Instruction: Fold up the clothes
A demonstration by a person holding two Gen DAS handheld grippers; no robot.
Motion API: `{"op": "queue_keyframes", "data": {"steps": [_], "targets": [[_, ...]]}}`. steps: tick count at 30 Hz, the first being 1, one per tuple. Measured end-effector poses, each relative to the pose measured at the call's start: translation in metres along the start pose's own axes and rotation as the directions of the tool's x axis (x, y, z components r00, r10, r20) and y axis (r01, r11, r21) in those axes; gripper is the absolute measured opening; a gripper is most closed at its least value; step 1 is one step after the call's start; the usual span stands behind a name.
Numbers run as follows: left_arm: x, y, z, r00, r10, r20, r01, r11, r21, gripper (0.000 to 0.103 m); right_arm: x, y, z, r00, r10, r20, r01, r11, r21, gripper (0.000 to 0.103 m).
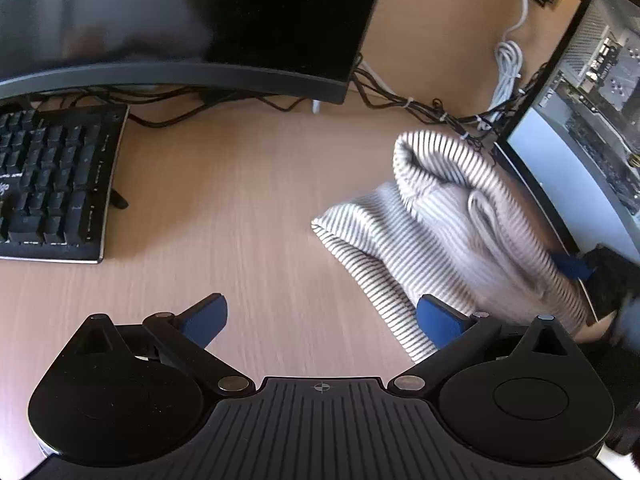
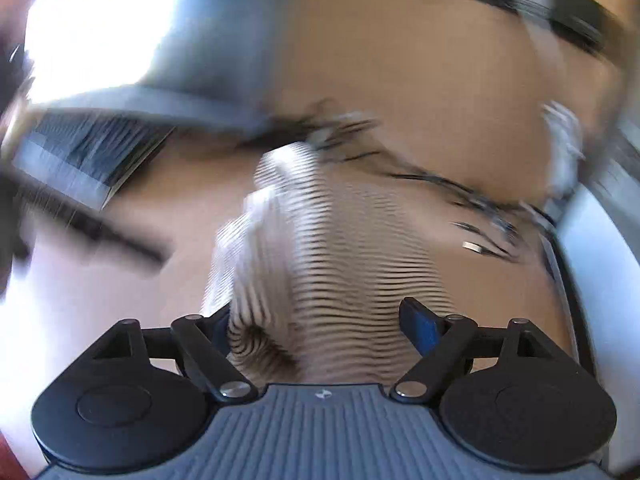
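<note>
My left gripper (image 1: 322, 322) hangs over the pale wood-grain desk (image 1: 224, 184) with its blue-padded fingers (image 1: 206, 320) spread wide and nothing between them — only bare desk shows in the gap. The grey-and-white striped knit garment (image 1: 452, 224) lies bunched in a rumpled heap to the right of that gripper, near the lit monitor at the desk's right edge (image 1: 576, 112); its near hem runs just past my left gripper's right finger, and whether the two touch I cannot tell.

My right gripper (image 2: 316, 328) points down into the same striped cloth (image 2: 332, 264). Its jaws stand wide, and a fold of the fabric sits between them, pressed up against the left finger, while the right blue pad (image 2: 422, 326) stands apart from the cloth — so it has no grip on it. This view is heavily blurred.

Farther back on the desk sit a black keyboard (image 1: 52, 184) at the left, a dark switched-off monitor (image 1: 180, 20) behind it, and a tangle of black cables (image 1: 420, 108).
</note>
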State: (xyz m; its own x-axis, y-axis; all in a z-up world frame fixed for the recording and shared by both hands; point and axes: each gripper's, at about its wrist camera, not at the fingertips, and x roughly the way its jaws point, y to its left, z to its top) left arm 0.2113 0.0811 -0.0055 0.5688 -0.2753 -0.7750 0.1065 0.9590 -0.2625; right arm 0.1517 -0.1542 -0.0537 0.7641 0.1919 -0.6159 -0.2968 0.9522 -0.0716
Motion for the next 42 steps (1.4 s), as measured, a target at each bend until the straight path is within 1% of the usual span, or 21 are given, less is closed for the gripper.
{"op": "queue_keyframes", "data": {"steps": [2,3,7,8,9,11,12,13,14,17,20,23,27,29,30,32,34,36,37,39,42], "targets": [[0.005,-0.004,-0.001,1.0,-0.005,-0.017,0.005,1.0,0.003,0.103,-0.001,-0.01,0.001,1.0,-0.009,0.002,0.009,1.0,-0.003,0.082],[0.008,-0.008,-0.001,1.0,-0.007,-0.023,0.007,1.0,0.009,0.103,0.001,-0.008,-0.001,1.0,-0.015,-0.004,0.015,0.999,-0.042,0.077],[0.012,-0.019,-0.001,0.999,-0.015,-0.03,0.016,0.999,0.039,0.103,0.004,0.012,-0.015,1.0,-0.012,-0.013,0.01,0.981,-0.192,0.075],[0.013,-0.021,0.0,0.999,-0.014,-0.03,0.016,0.999,0.045,0.103,0.004,0.017,-0.016,1.0,-0.015,-0.004,0.014,0.976,-0.219,0.067],[0.013,-0.023,0.001,0.999,-0.014,-0.03,0.016,0.999,0.05,0.103,0.003,0.02,-0.016,1.0,-0.02,0.005,0.02,0.971,-0.24,0.054],[0.011,-0.025,0.002,0.999,-0.042,-0.032,0.044,0.997,0.058,0.1,0.0,0.016,-0.01,1.0,-0.015,0.017,0.018,0.974,-0.224,0.037],[0.011,-0.028,0.002,0.996,-0.08,-0.035,0.082,0.994,0.07,0.086,-0.002,0.01,-0.004,1.0,-0.007,0.018,0.01,0.981,-0.195,0.035],[0.01,-0.031,0.001,0.992,-0.121,-0.04,0.124,0.989,0.084,0.068,-0.005,0.002,0.003,1.0,0.006,0.017,-0.004,0.988,-0.155,0.033],[0.01,-0.036,0.0,0.984,-0.167,-0.054,0.172,0.98,0.101,0.063,-0.009,-0.008,0.011,1.0,0.021,0.018,-0.019,0.993,-0.115,0.03],[0.014,-0.056,-0.008,0.96,-0.268,-0.084,0.279,0.943,0.182,0.062,-0.022,-0.027,0.041,0.997,0.066,0.03,-0.064,0.997,-0.05,0.027],[0.026,-0.076,-0.018,0.947,-0.302,-0.106,0.32,0.912,0.257,0.065,-0.031,-0.021,0.067,0.984,0.178,0.028,-0.176,0.982,-0.065,0.026],[0.037,-0.084,-0.026,0.948,-0.3,-0.105,0.318,0.899,0.3,0.067,-0.018,0.007,0.066,0.961,0.268,-0.065,-0.275,0.949,-0.155,0.026],[0.028,-0.082,-0.033,0.947,-0.305,-0.104,0.322,0.883,0.343,0.07,0.008,0.036,0.038,0.952,0.247,-0.182,-0.292,0.911,-0.293,0.028],[0.019,-0.075,-0.036,0.944,-0.308,-0.116,0.329,0.877,0.35,0.081,0.012,0.045,0.028,0.956,0.225,-0.187,-0.28,0.889,-0.363,0.03],[0.012,-0.067,-0.039,0.946,-0.299,-0.121,0.323,0.881,0.347,0.087,0.012,0.05,0.025,0.959,0.214,-0.185,-0.272,0.879,-0.391,0.035],[-0.001,-0.048,-0.042,0.956,-0.267,-0.124,0.294,0.898,0.327,0.088,0.011,0.061,0.019,0.962,0.2,-0.185,-0.263,0.863,-0.432,0.046],[-0.012,-0.025,-0.044,0.968,-0.22,-0.122,0.247,0.926,0.287,0.088,0.013,0.072,0.012,0.967,0.185,-0.177,-0.248,0.849,-0.467,0.052],[-0.024,-0.002,-0.039,0.98,-0.181,-0.085,0.196,0.956,0.219,0.088,0.018,0.081,0.007,0.97,0.172,-0.173,-0.236,0.835,-0.497,0.062],[-0.032,0.007,-0.033,0.982,-0.178,-0.056,0.185,0.966,0.182,0.088,0.019,0.086,0.006,0.972,0.166,-0.166,-0.229,0.831,-0.507,0.064],[-0.047,0.02,-0.02,0.984,-0.177,0.005,0.176,0.978,0.115,0.087,0.016,0.084,0.007,0.971,0.179,-0.161,-0.237,0.833,-0.5,0.068],[-0.061,0.018,0.006,0.97,-0.224,0.091,0.217,0.973,0.079,0.087,-0.001,0.063,0.02,0.955,0.256,-0.151,-0.297,0.854,-0.428,0.072]]}}
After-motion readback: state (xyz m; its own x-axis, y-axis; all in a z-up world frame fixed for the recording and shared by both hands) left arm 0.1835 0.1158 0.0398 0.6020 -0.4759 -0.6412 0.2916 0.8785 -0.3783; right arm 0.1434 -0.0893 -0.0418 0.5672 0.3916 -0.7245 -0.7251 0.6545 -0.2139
